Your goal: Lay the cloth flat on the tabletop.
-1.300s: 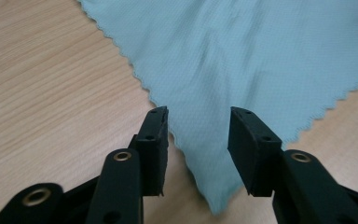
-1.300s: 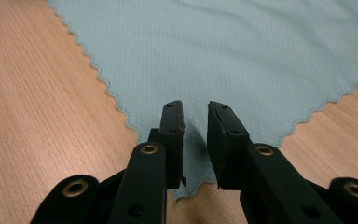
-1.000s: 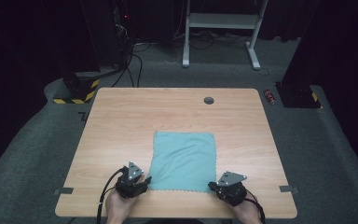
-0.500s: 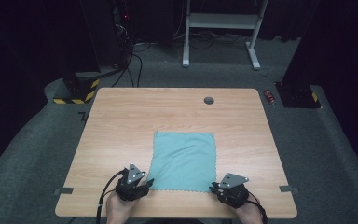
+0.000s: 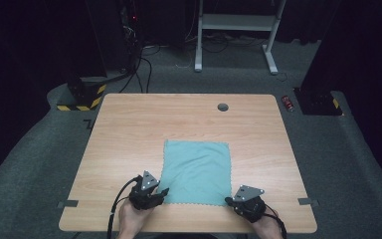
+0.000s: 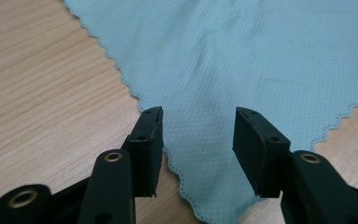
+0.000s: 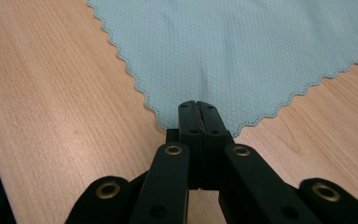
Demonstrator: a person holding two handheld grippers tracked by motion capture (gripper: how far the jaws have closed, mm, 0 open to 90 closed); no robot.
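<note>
Your teal cloth (image 5: 196, 172) lies flat and spread on the wooden desk (image 5: 129, 129), in the near half, slightly right of centre. Its scalloped edge shows clearly in both gripper views. Both near corners are at your grippers.

Left gripper (image 5: 160, 193): sits at the cloth's near left corner. In the left gripper view the fingers (image 6: 150, 140) stand about half open, one on each side of that corner. The corner of the cloth (image 6: 242, 70) lies flat on the desk (image 6: 37, 93) between them, and the pads do not press on it. Nothing held.

Right gripper (image 5: 231, 201): sits at the cloth's near right corner. In the right gripper view the fingers (image 7: 189, 119) are pressed fully together, having just been closing. Their tips meet right at the corner tip of the cloth (image 7: 242, 51), which runs in under them. Whether fabric is actually pinched between the pads cannot be told: the corner itself is hidden by the tips, and the cloth around it lies flat on the desk (image 7: 51, 93), with no lift or pucker.

A small dark round disc (image 5: 223, 107) sits near the desk's far edge, well apart from the cloth.
</note>
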